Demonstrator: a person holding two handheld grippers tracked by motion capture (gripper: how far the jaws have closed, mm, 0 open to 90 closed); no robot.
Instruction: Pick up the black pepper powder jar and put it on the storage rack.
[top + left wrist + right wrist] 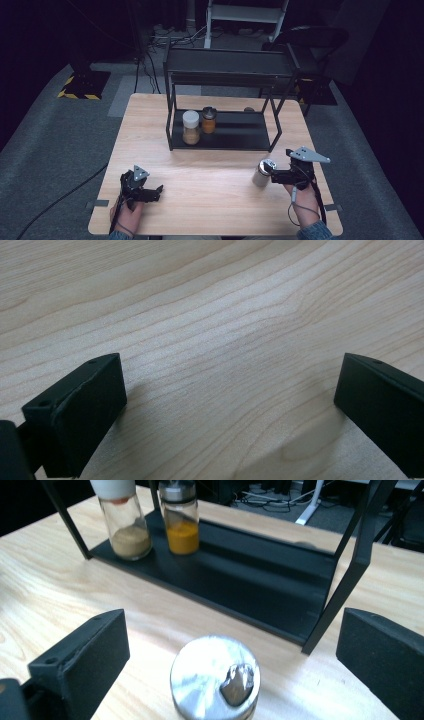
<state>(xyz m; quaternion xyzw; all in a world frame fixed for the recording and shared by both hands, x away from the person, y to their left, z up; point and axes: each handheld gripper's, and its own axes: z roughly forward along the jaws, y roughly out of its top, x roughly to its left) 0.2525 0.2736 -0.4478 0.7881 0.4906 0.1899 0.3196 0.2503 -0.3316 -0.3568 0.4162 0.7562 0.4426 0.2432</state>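
Observation:
A silver-lidded jar (262, 173) stands on the wooden table (210, 180) in front of the black rack's right end. My right gripper (271, 174) is level with its lid, coming from the right. In the right gripper view the jar (215, 682) sits low between the wide-apart jaws of my right gripper (232, 625), which is open and touches nothing. On the rack's lower shelf (240, 132) stand a white-lidded jar of tan powder (191, 128) and a jar of orange powder (209, 120). My left gripper (159, 191) rests open over bare wood (230, 340) at the front left.
The black two-tier rack (227, 62) stands at the table's far middle, and its right front post (345, 580) is close behind the silver-lidded jar. A dark chair (312, 40) and cables lie beyond the table. Bare wood stretches between the two grippers.

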